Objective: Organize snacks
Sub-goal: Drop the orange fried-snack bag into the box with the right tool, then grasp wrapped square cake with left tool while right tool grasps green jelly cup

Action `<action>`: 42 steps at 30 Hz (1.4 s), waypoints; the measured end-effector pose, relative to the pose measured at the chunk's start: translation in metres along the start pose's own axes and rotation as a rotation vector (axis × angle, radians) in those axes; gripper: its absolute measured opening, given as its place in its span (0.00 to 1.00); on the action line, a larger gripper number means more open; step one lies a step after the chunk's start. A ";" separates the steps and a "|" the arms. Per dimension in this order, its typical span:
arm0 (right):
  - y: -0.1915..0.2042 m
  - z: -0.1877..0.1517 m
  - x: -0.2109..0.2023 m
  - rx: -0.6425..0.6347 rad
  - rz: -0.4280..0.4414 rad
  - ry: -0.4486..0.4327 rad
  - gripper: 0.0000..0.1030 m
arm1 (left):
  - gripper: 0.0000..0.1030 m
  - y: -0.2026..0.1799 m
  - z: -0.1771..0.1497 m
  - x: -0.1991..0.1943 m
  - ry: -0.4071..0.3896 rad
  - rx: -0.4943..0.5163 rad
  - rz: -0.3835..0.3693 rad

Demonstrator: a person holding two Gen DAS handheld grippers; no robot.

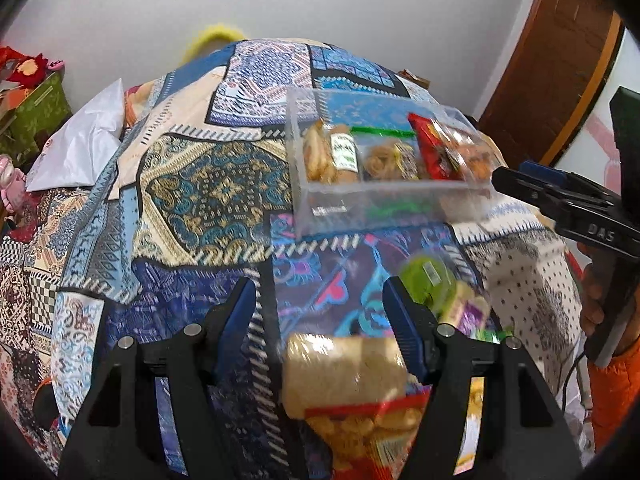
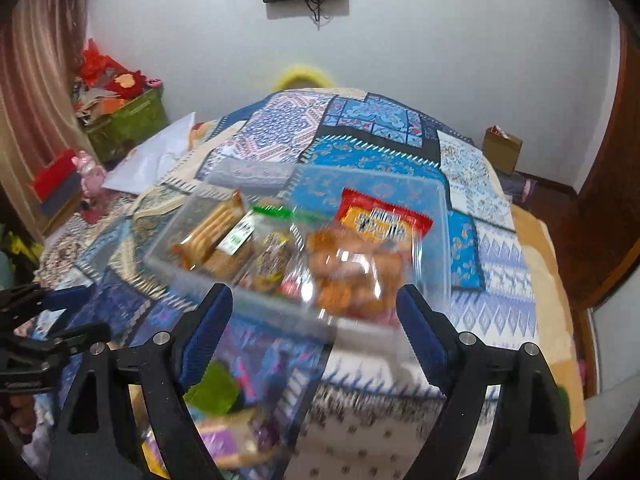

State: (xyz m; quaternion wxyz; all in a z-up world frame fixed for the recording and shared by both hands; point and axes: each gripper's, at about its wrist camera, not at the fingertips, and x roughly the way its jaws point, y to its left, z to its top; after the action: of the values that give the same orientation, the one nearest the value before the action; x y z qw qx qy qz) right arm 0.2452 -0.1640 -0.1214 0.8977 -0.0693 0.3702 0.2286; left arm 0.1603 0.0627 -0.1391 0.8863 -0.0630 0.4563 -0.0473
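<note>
The clear rectangular plastic box (image 1: 384,196) sits on the bed's patchwork quilt of blue and cream printed panels (image 1: 192,184), already carrying several packs: a cellophane sleeve of round biscuits (image 1: 320,154), a clear pack of brown cookies (image 2: 348,276) and a red foil snack packet (image 2: 380,216). More snacks lie loose on the quilt nearer the person: a pale rectangular wafer block in clear wrap (image 1: 344,372), a red bag of yellow crackers (image 1: 368,432) and a round green-lidded cup (image 1: 426,280).

The left gripper (image 1: 320,308) hovers with its jaws spread wide over the wafer block, holding nothing. The right gripper (image 2: 314,312) is also wide open and empty, hanging just before the box's near wall.

The risks here, as I judge them:
- The quilt is soft, so a downward push could sink a pack and let the jaws pinch cloth instead.
- Slick wrap may slide out of a shallow bite.
- The wafer block overlaps the red bag; closing low might drag both.
- The light box could shift or tip if the right gripper nudges its wall.
- Both views are blurred, so aim may be off.
</note>
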 end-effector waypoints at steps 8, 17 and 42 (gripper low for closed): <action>0.021 -0.038 -0.011 -0.031 0.053 0.042 0.80 | 0.63 -0.009 -0.031 0.008 0.074 0.008 -0.025; 0.043 -0.059 0.010 -0.028 0.115 0.116 0.80 | 0.79 -0.017 -0.038 0.014 0.067 0.032 -0.017; 0.055 -0.057 0.048 0.023 0.206 0.186 0.37 | 0.78 0.022 -0.035 0.024 0.050 -0.122 -0.026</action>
State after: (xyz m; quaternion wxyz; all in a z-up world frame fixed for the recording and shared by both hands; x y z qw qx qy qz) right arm 0.2135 -0.1149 -0.1930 0.8321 -0.0416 0.4594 0.3081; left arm 0.1467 0.0788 -0.1821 0.8684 -0.1215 0.4796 -0.0323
